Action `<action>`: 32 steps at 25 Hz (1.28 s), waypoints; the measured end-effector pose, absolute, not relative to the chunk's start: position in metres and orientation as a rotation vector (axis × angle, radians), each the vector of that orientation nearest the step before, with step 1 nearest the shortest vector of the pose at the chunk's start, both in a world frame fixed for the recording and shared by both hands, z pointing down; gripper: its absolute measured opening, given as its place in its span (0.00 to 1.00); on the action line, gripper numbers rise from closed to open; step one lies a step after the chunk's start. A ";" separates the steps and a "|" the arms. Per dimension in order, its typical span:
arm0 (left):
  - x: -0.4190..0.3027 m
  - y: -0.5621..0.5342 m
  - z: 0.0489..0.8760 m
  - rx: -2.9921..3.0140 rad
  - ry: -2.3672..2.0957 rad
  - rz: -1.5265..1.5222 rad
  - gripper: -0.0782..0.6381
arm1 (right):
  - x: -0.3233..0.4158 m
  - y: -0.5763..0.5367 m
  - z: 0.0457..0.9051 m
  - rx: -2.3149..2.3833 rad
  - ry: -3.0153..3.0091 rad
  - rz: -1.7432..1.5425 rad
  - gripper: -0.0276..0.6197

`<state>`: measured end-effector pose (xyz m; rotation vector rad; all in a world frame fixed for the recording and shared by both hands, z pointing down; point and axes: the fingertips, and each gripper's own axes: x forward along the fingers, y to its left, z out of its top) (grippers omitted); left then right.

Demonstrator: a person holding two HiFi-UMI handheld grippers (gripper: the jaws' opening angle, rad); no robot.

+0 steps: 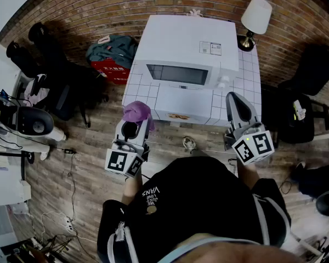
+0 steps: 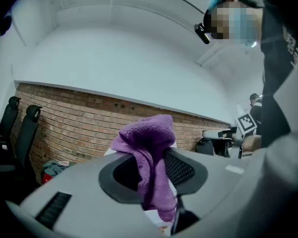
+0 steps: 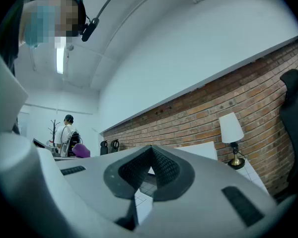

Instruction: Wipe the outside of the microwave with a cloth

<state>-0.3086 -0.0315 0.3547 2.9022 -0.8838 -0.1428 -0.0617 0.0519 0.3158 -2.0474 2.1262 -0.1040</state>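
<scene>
Right, my left tongs [image 1: 133, 129] are clamped shut on the purple terry cloth [image 2: 149, 148]. It is pinched low, so a soft bunch stands proud of the tips and a tail hangs down between them. I judge that grip sensible, since the fabric rather than the plastic would meet the surface first. The cloth is held over the front left corner of the white tiled tabletop [image 1: 247, 86], short of the boxy white microwave [image 1: 189, 53] and not yet touching it. The microwave sits towards the brick wall with its door facing me.

My right tongs [image 3: 150, 151] are closed tip to tip on nothing. They are raised at the tabletop's front right, well clear of the wiping side (probably kept back to steady the oven if needed).

By count: one cloth, one microwave, two tongs, and one white-shaded brass lamp [image 1: 256, 16] at the far right corner.
</scene>
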 end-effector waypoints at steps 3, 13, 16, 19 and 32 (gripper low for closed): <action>-0.318 -0.030 0.355 2.906 -0.873 -0.140 0.29 | -0.071 0.056 0.315 -2.053 2.116 -0.105 0.04; -0.332 -0.034 0.367 2.912 -0.804 -0.113 0.29 | -0.083 0.061 0.310 -2.041 2.039 -0.110 0.04; -0.325 -0.050 0.371 2.935 -0.789 -0.098 0.29 | -0.072 0.056 0.315 -2.061 2.018 -0.126 0.04; -0.306 -0.070 0.365 2.920 -0.776 -0.106 0.29 | -0.051 0.047 0.317 -2.083 1.975 -0.132 0.04; -0.230 -0.154 0.342 2.964 -0.730 -0.085 0.29 | 0.037 -0.009 0.315 -2.092 1.937 -0.123 0.04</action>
